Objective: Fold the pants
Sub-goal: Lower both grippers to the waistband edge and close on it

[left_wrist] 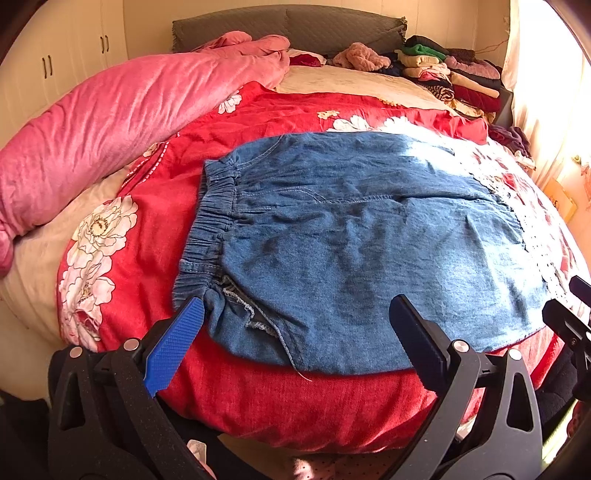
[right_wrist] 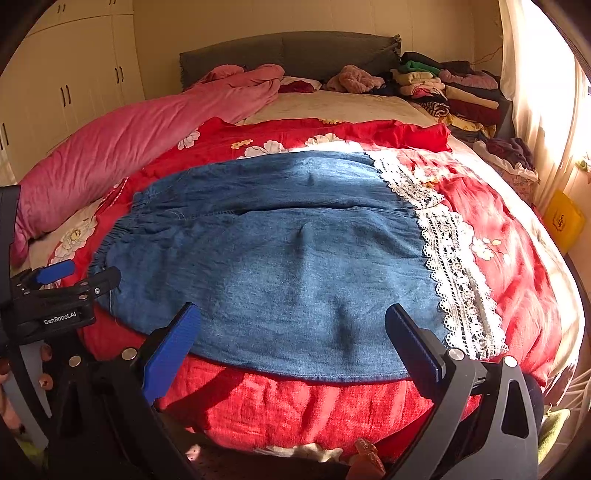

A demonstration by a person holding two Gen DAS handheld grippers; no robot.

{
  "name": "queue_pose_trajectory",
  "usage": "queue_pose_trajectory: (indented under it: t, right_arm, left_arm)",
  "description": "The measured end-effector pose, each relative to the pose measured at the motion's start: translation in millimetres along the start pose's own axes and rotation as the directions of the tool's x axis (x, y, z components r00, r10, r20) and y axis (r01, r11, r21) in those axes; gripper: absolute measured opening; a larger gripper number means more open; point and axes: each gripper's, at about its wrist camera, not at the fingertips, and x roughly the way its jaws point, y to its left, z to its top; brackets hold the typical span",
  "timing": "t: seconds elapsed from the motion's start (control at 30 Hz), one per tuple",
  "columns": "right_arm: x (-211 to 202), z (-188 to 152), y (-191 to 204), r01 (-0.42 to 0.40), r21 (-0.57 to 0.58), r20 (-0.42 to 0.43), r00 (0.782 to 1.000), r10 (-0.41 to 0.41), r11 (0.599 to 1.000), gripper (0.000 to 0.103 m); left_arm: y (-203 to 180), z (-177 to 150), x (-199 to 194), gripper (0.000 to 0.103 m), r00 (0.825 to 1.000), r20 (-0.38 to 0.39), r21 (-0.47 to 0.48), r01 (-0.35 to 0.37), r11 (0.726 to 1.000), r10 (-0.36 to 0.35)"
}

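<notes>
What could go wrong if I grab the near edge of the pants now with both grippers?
Three risks, as I judge them. The pants lie on a soft red quilt, so open fingers could pinch quilt along with denim. The lace cuffs are holey and may snag a fingertip of the right gripper. The left gripper sits by the gathered waistband, where bunched cloth may slip or fold unevenly.

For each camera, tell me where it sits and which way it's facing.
Left wrist: on the left hand-held gripper, open, facing the elastic-waist end of the blue denim pants; right hand-held gripper's edge shows.
Right wrist: on the right hand-held gripper, open, facing the white lace hems; left gripper and fingers show.
Shared: pants, red floral quilt, grey headboard.
</notes>
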Motion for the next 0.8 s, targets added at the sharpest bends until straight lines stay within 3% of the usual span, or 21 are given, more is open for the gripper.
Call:
queue_pose_trajectory:
  t: [0.37, 0.8]
  right_arm:
    - [23, 24, 14, -0.015, -0.063, -0.013, 1.0, 0.015, 0.998, 0.099]
    - [103, 112, 28, -0.092, -0.137, -0.057, 0.995, 0.085, 0.986, 0.099]
  left_arm:
    - [16, 19, 18, 0.094, 1.0, 0.0, -0.015, -0.027, 1.0, 0.027]
    - [50, 64, 62, 0.094, 0.995, -0.011, -0.054, -0.097, 0.994, 0.097]
